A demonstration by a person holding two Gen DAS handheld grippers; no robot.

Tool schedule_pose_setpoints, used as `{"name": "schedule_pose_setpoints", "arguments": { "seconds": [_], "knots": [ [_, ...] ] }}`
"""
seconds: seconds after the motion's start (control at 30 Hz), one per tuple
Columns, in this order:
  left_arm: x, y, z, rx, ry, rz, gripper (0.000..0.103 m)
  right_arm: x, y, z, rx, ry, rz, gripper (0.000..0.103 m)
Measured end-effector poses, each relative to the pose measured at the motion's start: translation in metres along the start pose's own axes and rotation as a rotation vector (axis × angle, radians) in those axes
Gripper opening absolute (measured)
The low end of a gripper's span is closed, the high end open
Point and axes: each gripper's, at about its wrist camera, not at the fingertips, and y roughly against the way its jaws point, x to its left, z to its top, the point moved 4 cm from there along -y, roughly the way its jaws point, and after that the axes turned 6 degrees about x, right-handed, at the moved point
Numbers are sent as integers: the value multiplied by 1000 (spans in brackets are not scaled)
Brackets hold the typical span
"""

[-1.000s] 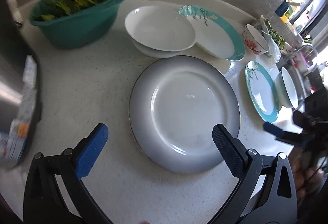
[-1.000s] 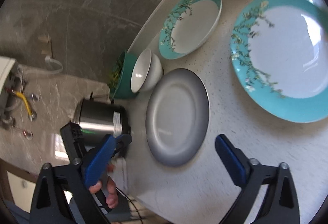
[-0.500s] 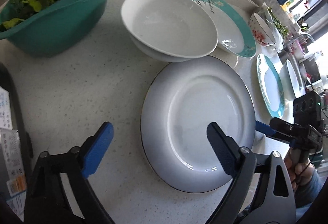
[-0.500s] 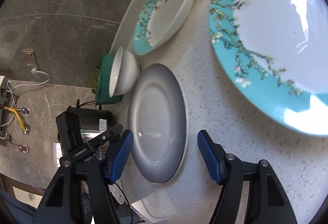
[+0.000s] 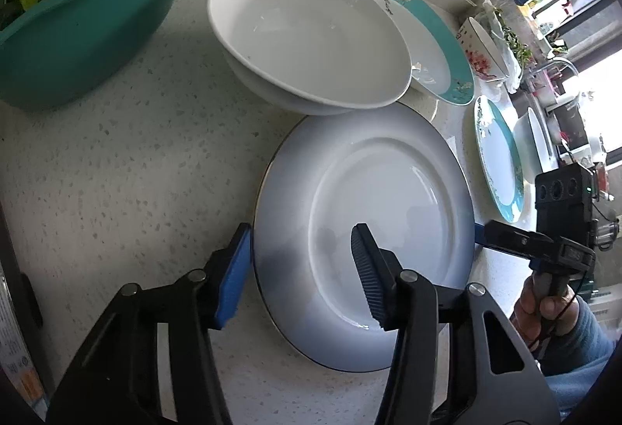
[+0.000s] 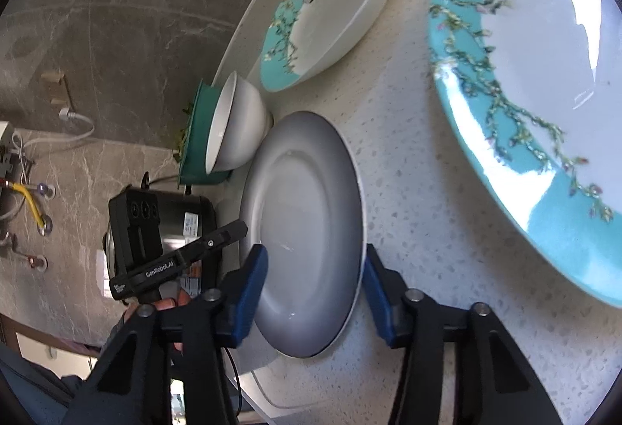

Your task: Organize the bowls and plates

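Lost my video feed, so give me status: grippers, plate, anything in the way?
Both grippers, left and right, open, straddling opposite rims of the grey plate. Plate flat on counter. White bowls close behind.

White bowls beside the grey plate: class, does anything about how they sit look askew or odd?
Yes. The top white bowl sits tilted and off-centre in the bowl beneath it, and its rim overhangs the grey plate and hides part of the teal floral plate. Nothing looks spilled or broken.
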Motion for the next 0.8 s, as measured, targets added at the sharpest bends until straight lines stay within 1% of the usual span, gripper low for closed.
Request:
{"name": "schedule_pose_setpoints", "arguments": {
  "seconds": [0.13, 0.2, 0.23, 0.27, 0.3, 0.37, 0.47, 0.57, 0.63, 0.7, 0.8],
  "knots": [
    [-2, 0, 0, 17, -51, 24, 42, -2, 0, 2, 5, -11, -1, 45],
    [-4, 1, -2, 24, -74, 51, 40, -4, 1, 4, 7, -13, -21, 38],
    [-6, 0, -1, 26, -85, 70, 37, -5, 1, 5, 8, -19, -36, 28],
    [-6, 0, -1, 27, -89, 76, 37, -8, 2, 5, 8, -27, -56, 15],
    [-3, 2, -4, 29, -91, 79, 37, -12, 3, 6, 9, -41, -75, 13],
    [-6, 2, -3, 30, -96, 81, 37, -14, 3, 6, 8, -51, -72, 13],
    [-6, 2, -4, 33, -92, 80, 37, -9, 3, 7, 3, -37, -120, 14],
    [-5, 4, -8, 28, -91, 73, 36, -9, 4, 6, -4, -49, -127, 14],
    [-6, 3, -12, 26, -91, 73, 30, -11, 7, 4, -9, -62, -131, 15],
    [-6, 3, -17, 28, -89, 61, 28, -12, 9, 3, -11, -75, -139, 15],
    [-10, 2, -21, 35, -106, 73, 24, -13, 12, 3, -9, -80, -147, 15]
  ]
}}
